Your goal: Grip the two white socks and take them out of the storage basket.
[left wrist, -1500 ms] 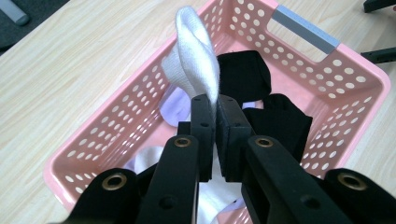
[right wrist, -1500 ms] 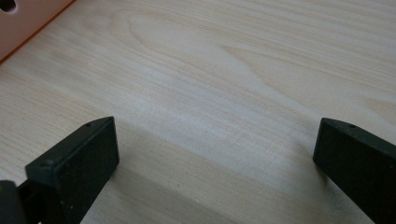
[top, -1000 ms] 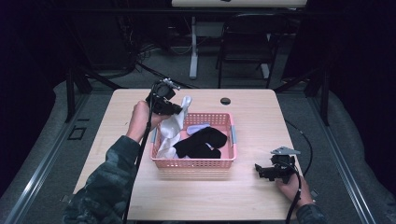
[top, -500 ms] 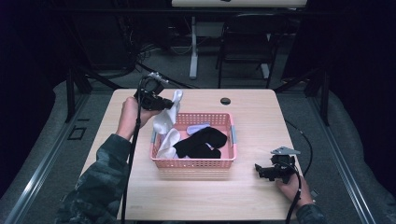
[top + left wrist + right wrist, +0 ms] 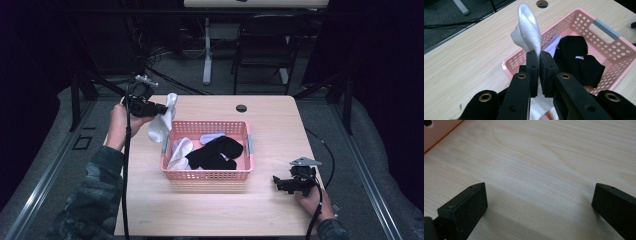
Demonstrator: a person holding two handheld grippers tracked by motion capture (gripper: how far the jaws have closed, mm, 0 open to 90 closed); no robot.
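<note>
My left gripper (image 5: 161, 108) (image 5: 539, 55) is shut on a white sock (image 5: 163, 120) (image 5: 529, 32), which hangs from its jaws above the table's back left, just left of the pink basket (image 5: 207, 175) (image 5: 599, 27). Inside the basket lie a black sock (image 5: 215, 152) (image 5: 576, 60), another white sock (image 5: 180, 152) and a pale lilac piece of cloth (image 5: 211, 137). My right gripper (image 5: 276, 182) (image 5: 539, 202) rests low on the table at the front right, jaws open and wide apart with only bare wood between them.
The wooden table (image 5: 280, 125) has a dark round cable hole (image 5: 241, 108) near its back edge. The basket has grey handles (image 5: 250, 144) on its short sides. Chairs and desk legs stand in the dark behind the table. A cable trails from each gripper.
My left gripper has carried the white sock up and out of the basket, moving left and toward the table's back. The right gripper has stayed where it was.
</note>
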